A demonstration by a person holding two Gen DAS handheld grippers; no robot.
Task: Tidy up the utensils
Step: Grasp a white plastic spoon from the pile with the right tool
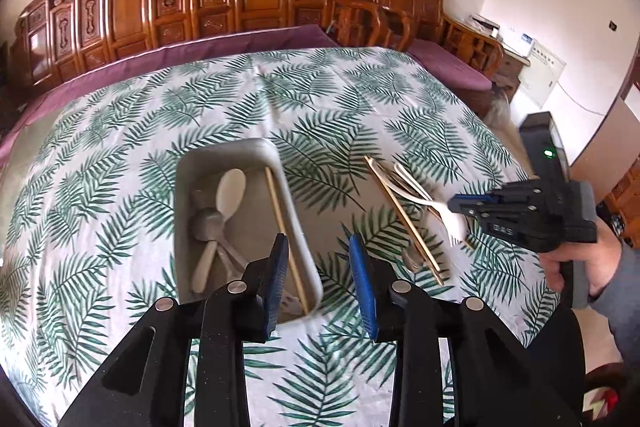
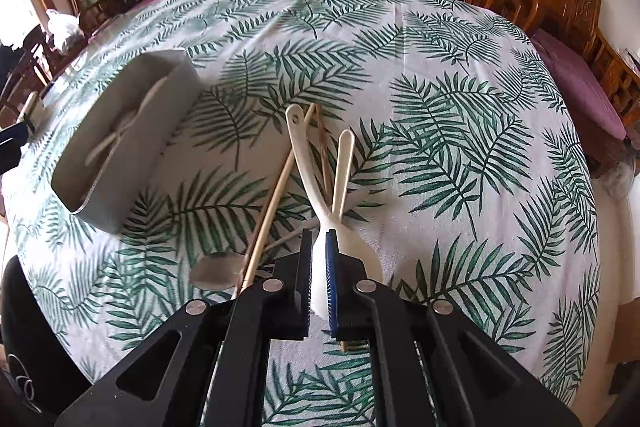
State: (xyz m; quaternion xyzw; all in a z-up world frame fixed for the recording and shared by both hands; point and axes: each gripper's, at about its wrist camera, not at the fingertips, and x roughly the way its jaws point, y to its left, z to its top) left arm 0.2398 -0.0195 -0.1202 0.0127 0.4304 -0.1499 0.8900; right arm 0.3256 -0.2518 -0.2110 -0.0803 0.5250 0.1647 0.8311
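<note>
Right gripper (image 2: 319, 267): closed on the head end of a white plastic fork (image 2: 320, 227); the blue pads press its two flat sides, and the handle projects forward past the fingertips. In the left wrist view the tines point down, just beyond the fingertips.
Grip rationale: judged, holding near the tines keeps the long handle free, so it can be lowered into the tray lengthwise.
Left gripper (image 1: 318, 267): open and holding nothing; it hangs above the near right-hand edge of the tray.
Left placement rationale: judged, it waits beside the tray, out of the right gripper's way.
Grey tray (image 1: 224, 151): rectangular, on the leaf-print tablecloth (image 1: 120, 187), to the left of the loose pile. Contents: a white spoon (image 1: 230, 193), grey spoons (image 1: 208, 223) and one chopstick (image 1: 280, 219) along its right wall.
Loose pile: a second white utensil (image 2: 344, 167), bamboo chopsticks (image 2: 272, 203) and a grey spoon (image 2: 216, 271) lie crossed on the cloth, directly under and ahead of the right gripper.
Fork relative to tray: well apart, to the tray's right; whether the fork's handle rests on the pile cannot be told.
Step in hand: judged, carrying the fork to the tray.
</note>
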